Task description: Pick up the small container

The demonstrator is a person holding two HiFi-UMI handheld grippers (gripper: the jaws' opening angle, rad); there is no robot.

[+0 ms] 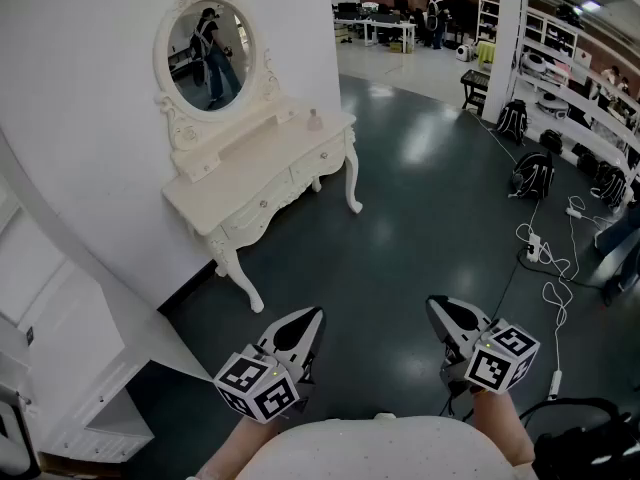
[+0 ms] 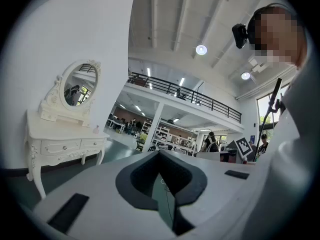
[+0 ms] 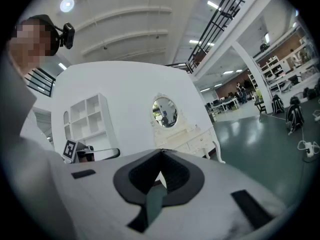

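Sitting well beyond left gripper (image 1: 317, 314): small container (image 1: 314, 120).

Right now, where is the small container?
In the head view, the small container stands on the white dressing table, at its right end, just right of the oval mirror.

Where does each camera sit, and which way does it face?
Head view: on the person's head, facing forward and down at the floor, table, mirror and container; left gripper, right gripper and torso show.
Left gripper view: on the left gripper, along its shut jaws into the hall, table at left; the person's head and torso at right.
Right gripper view: on the right gripper, along its shut jaws toward the table; head and torso at left.
Shared: all see table and mirror; each gripper view catches the other's cube.
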